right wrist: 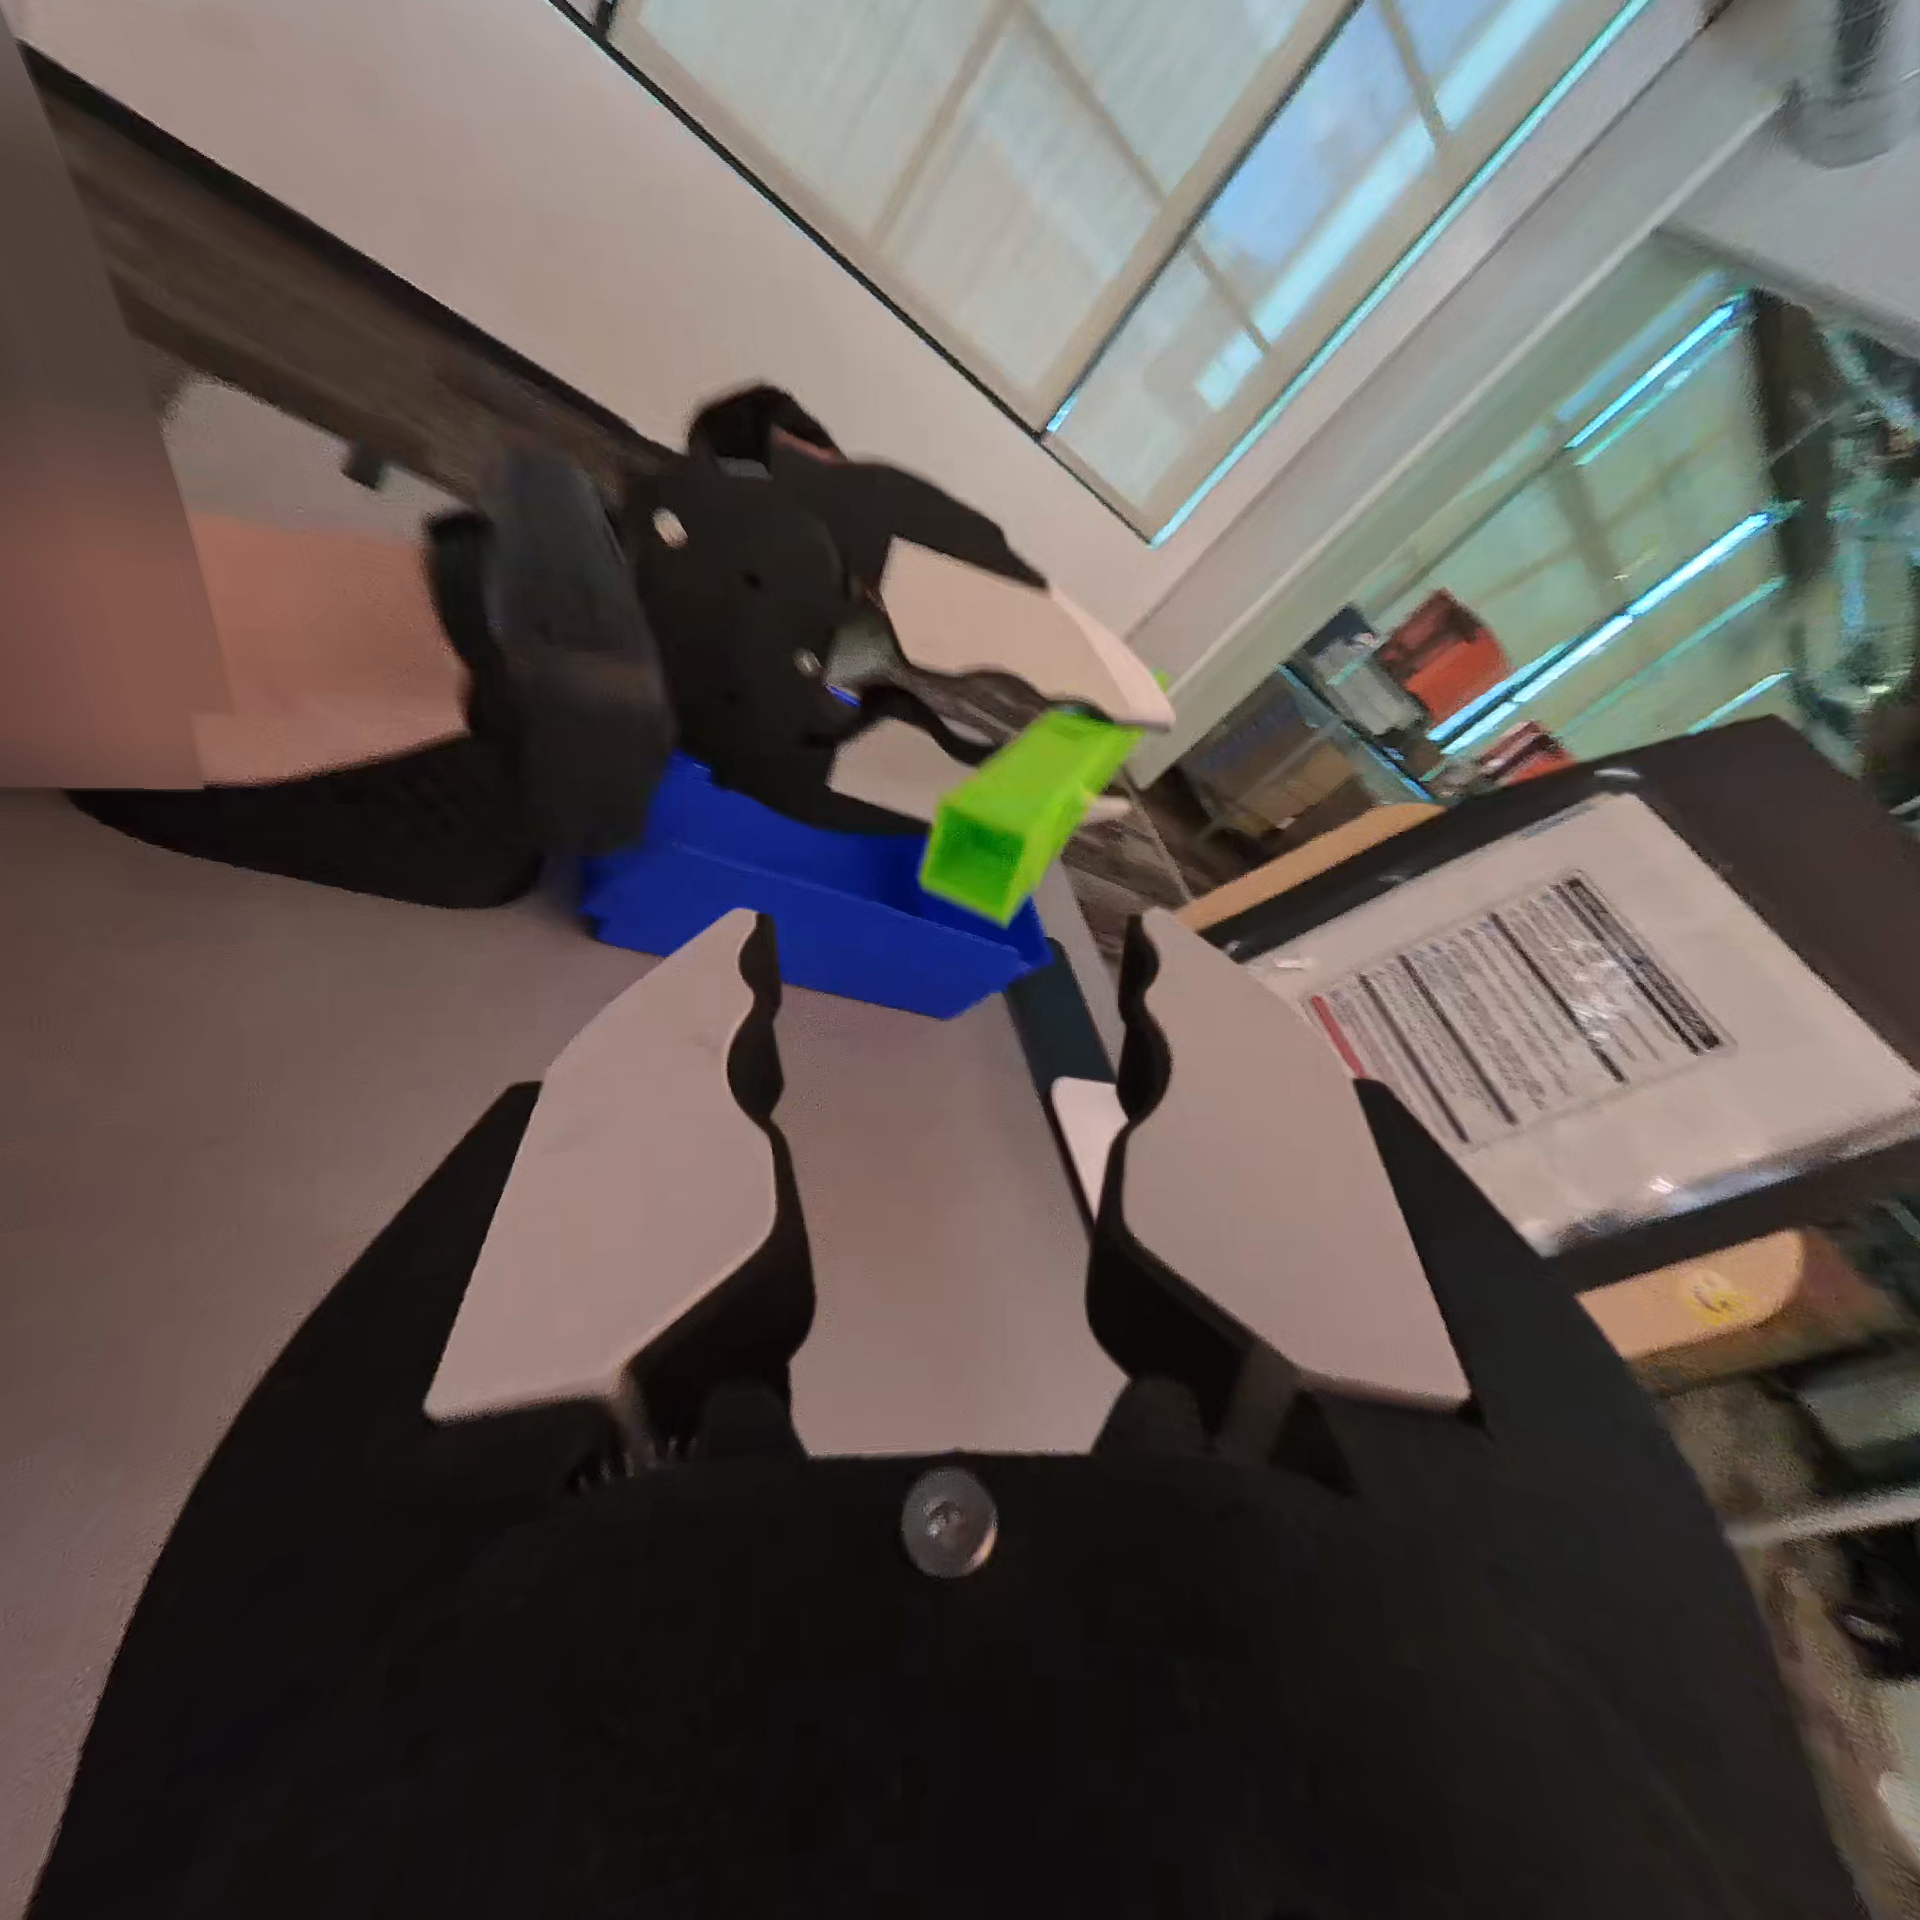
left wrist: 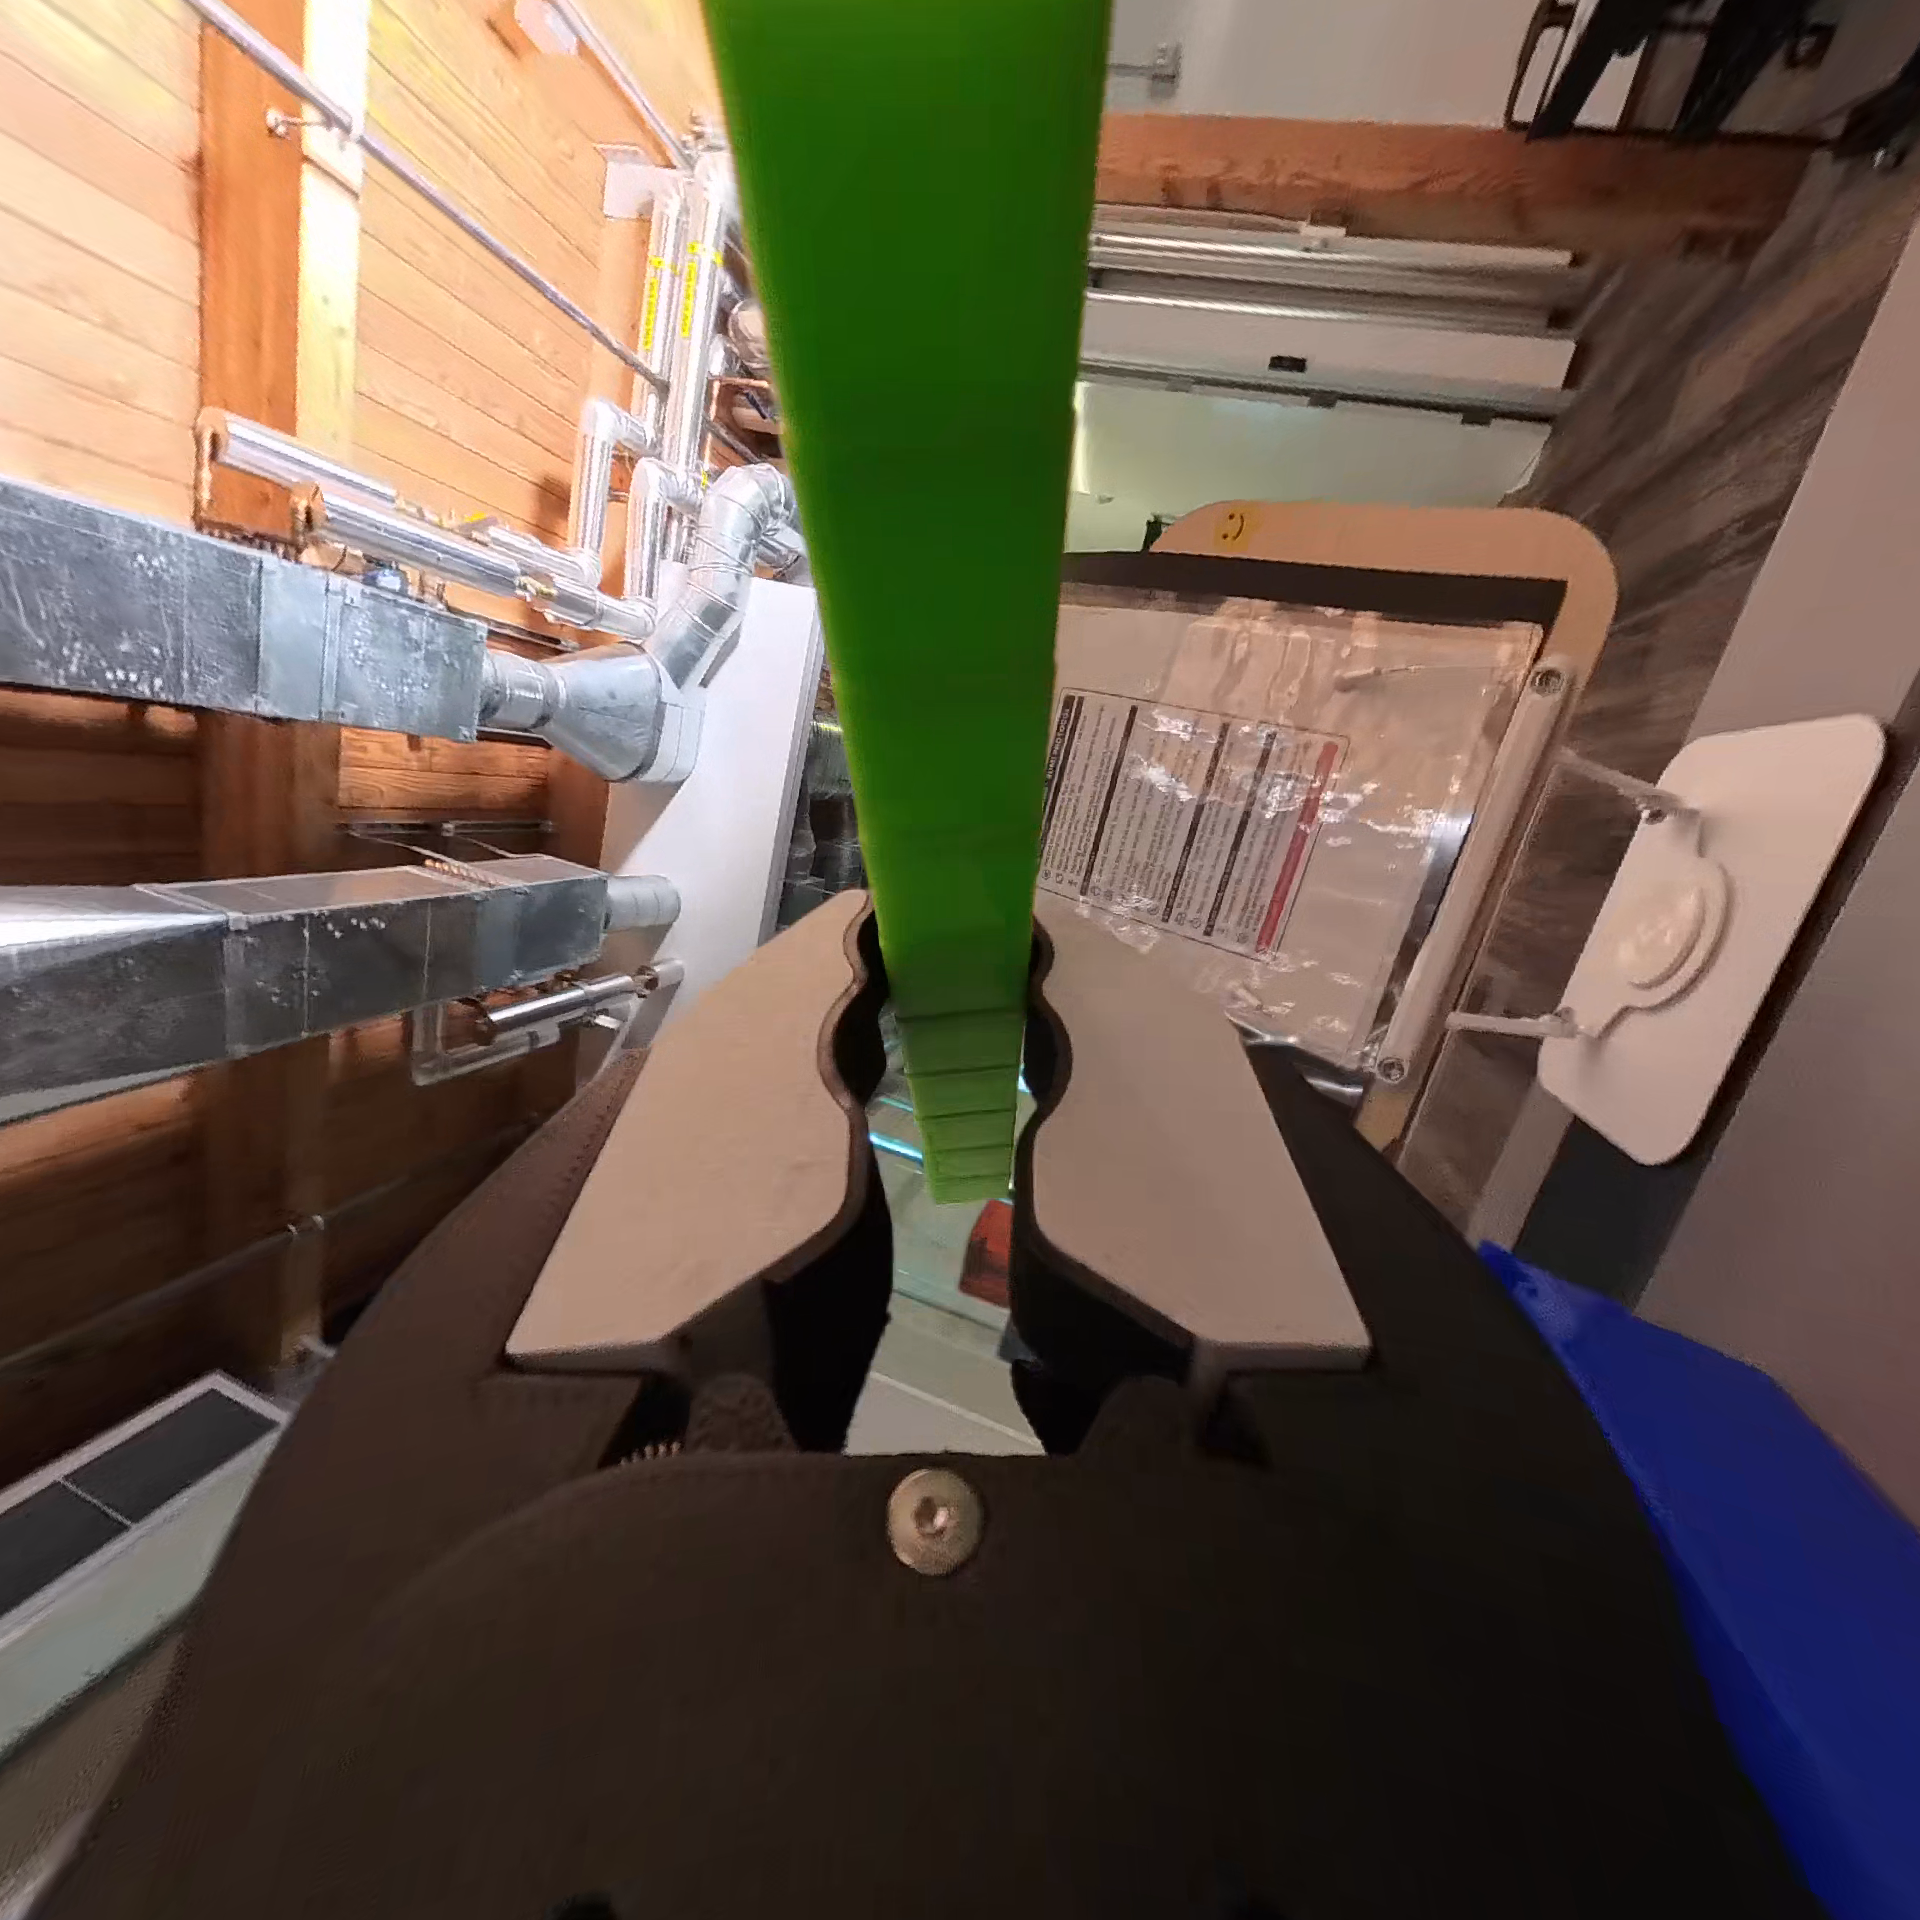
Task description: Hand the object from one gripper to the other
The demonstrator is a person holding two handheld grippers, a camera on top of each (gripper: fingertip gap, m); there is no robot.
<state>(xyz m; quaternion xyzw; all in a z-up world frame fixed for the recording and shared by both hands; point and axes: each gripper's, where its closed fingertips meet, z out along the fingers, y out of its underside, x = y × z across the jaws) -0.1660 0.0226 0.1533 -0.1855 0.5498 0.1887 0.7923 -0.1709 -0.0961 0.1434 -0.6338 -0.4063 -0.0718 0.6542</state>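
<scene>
A bright green hollow square bar [left wrist: 935,520] runs up the middle of the left wrist view. My left gripper [left wrist: 951,956] is shut on its lower part and holds it in the air. In the right wrist view the same green bar [right wrist: 1013,821] shows end-on, sticking out of the left gripper [right wrist: 1127,748] toward me. My right gripper [right wrist: 951,956] is open and empty, just below and short of the bar's open end, not touching it.
A blue bin [right wrist: 831,925] sits on the grey table [right wrist: 312,1039] under the left gripper and shows at the edge of the left wrist view [left wrist: 1714,1507]. A white box with a printed sheet [right wrist: 1507,997] stands right of the table edge. A hand [right wrist: 312,644] holds the left gripper. My hands' fingertips stand some 12 cm from each other.
</scene>
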